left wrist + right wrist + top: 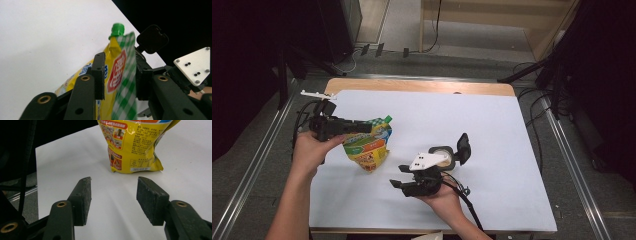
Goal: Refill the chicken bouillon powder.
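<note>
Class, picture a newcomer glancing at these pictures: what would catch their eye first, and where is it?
The bright yellow pouch with its green cap stands left of centre on the white table, its top between the jaws of the left tool. Nearer the front edge, the right tool hangs open and empty.

A yellow spouted pouch (368, 145) stands upright on its flat bottom on the white sheet, toward the table's left side. Its front carries a green checked band, a red label and blue lettering; the back, seen in the right gripper view (135, 142), is yellow with small print, little pictures and a barcode strip near the base. A green screw cap (117, 29) tops the spout at one upper corner. The bag looks full and slightly crumpled
</note>
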`<action>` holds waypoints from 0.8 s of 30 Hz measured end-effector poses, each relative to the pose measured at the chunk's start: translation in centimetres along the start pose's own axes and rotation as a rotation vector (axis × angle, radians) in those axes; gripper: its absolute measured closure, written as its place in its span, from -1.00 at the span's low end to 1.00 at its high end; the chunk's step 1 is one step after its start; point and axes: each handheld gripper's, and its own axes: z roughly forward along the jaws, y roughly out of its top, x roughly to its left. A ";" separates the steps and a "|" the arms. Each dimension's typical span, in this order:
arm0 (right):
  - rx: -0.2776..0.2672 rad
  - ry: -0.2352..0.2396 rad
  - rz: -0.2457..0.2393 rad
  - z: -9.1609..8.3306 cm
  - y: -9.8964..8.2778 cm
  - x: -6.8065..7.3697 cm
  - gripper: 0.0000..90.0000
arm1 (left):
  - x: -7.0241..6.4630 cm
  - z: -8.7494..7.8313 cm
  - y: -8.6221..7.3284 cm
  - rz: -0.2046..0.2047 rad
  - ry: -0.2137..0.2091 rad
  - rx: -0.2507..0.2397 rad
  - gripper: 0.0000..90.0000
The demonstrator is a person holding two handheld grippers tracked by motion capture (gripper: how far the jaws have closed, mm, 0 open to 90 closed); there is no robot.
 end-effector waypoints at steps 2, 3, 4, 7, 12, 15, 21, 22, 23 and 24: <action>0.001 -0.002 0.006 -0.2 0.1 -0.1 0.04 | -0.2 -0.2 0.2 0.003 0.008 -0.003 0.48; 0.002 -0.003 0.008 -0.2 0.1 -0.1 0.04 | -0.4 -0.4 0.2 0.004 0.015 -0.004 0.47; 0.001 -0.006 0.006 -0.3 0.2 -0.2 0.04 | -0.4 -0.5 0.3 0.003 0.018 -0.005 0.44; 0.002 -0.008 0.010 -0.5 0.3 -0.3 0.06 | -0.5 -1.0 0.5 -0.006 0.020 -0.020 0.41; 0.014 -0.009 0.013 -0.8 0.6 -0.4 0.07 | -0.3 -1.7 0.8 -0.023 0.019 -0.030 0.32; 0.026 -0.009 0.021 -0.9 0.7 -0.5 0.08 | -0.3 -2.0 1.0 -0.035 0.026 -0.035 0.30; 0.043 -0.004 0.027 -1.2 0.7 -0.6 0.09 | -0.8 -3.0 1.6 -0.019 0.062 -0.049 0.26; 0.043 -0.002 0.029 -1.2 0.7 -0.6 0.09 | -0.7 -3.1 1.6 -0.023 0.060 -0.054 0.24; 0.043 -0.006 0.031 -1.4 0.8 -0.7 0.09 | -0.6 -3.2 1.6 -0.028 0.065 -0.056 0.23; 0.043 -0.006 0.031 -1.4 0.8 -0.7 0.09 | -0.4 -3.3 1.6 -0.029 0.069 -0.054 0.23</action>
